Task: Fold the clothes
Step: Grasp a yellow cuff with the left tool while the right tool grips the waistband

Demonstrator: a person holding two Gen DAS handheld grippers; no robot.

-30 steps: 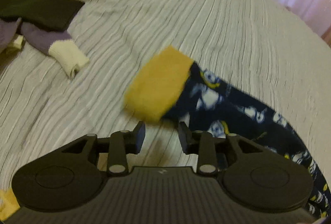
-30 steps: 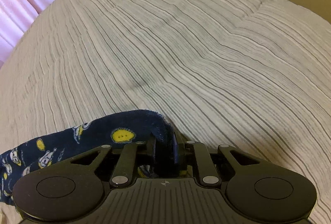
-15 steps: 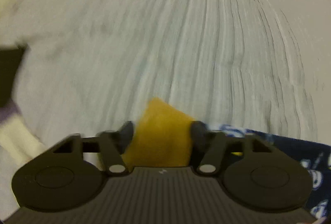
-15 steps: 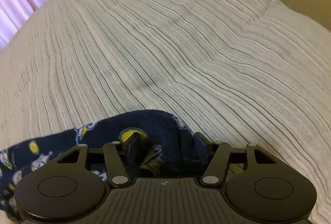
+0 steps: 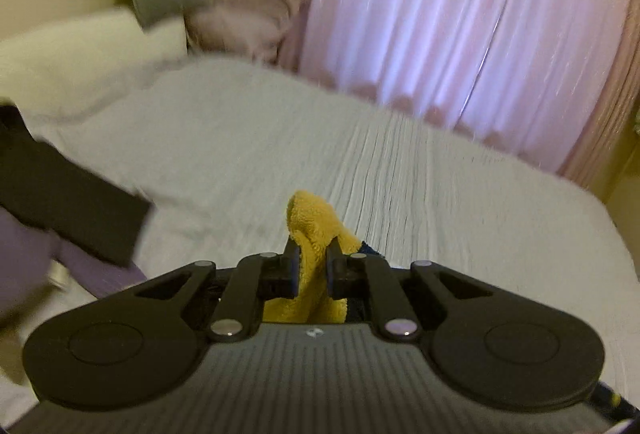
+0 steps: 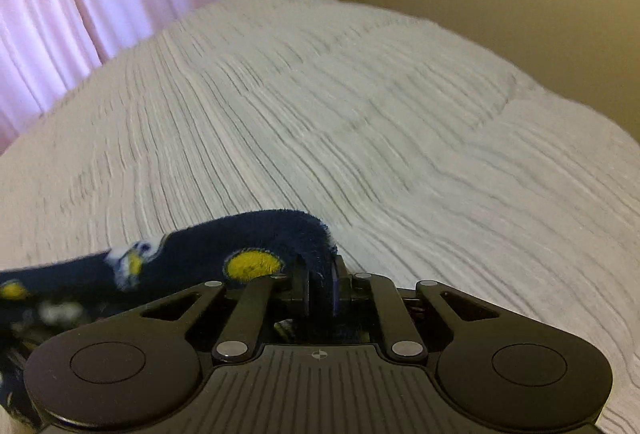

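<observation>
Holding both ends of one garment: the left gripper (image 5: 309, 268) has its jaws pinched on a yellow cuff (image 5: 310, 224), and the right gripper (image 6: 320, 288) has its jaws pinched on the navy printed fabric (image 6: 256, 246) of what reads as the same item, a fleece piece with yellow and white figures. A sliver of navy shows beside the cuff in the left view, which supports that reading. The garment is clear of the striped bedspread (image 6: 360, 105) at both pinch points, and in the right view it trails off toward the left edge of frame. Judgement on progress: this piece is in hand and not lying folded; whether it is being stretched out before a fold or carried over to complete one cannot be settled from these two views. At the left edge of the left view lie a black garment (image 5: 68, 201) and a purple garment (image 5: 28, 254), both blurred, so their folded or unfolded state is unclear. Hidden or poor: the middle span of the held garment is out of both frames, so its type, slack and any existing crease are unknown. The left view is motion-smeared; pillows (image 5: 80, 49) and pink curtain (image 5: 440, 13) are soft. No hands or sleeves are visible.
</observation>
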